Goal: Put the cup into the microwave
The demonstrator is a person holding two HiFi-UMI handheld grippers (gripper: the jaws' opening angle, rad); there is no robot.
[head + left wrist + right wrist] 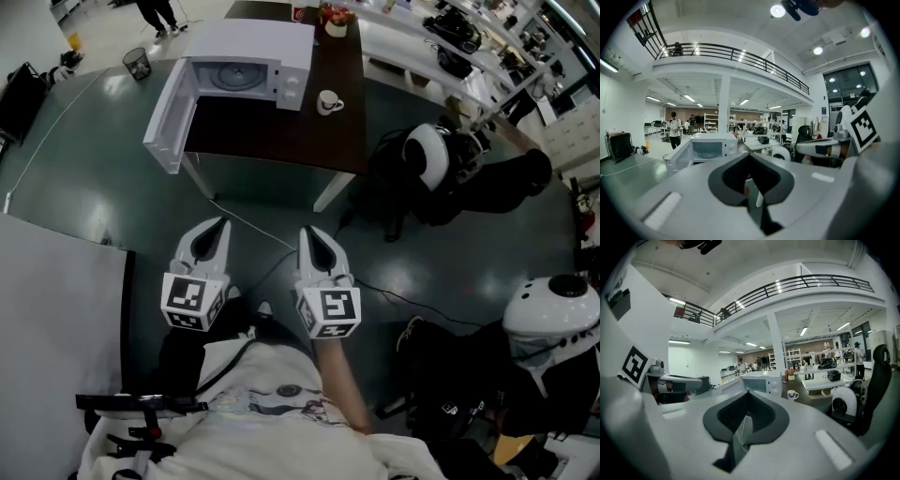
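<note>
A white microwave (253, 64) stands on a dark brown table (281, 131) ahead of me, its door (172, 117) swung wide open to the left. To the right of the microwave on the same table stands a white cup (328, 101) with a handle. In the right gripper view the cup (792, 394) shows just right of the microwave (761, 383). My left gripper (223, 223) and right gripper (307, 232) hang side by side over the floor, well short of the table. Both are shut and hold nothing. The left gripper view shows the microwave (710, 147) beyond the closed jaws.
Black chairs and a white helmet-like object (427, 155) crowd the floor right of the table; another white dome (553, 314) sits at the near right. A cable (244, 225) runs across the floor. A grey panel (56, 309) stands at my left, and a wire bin (137, 64) beyond the microwave.
</note>
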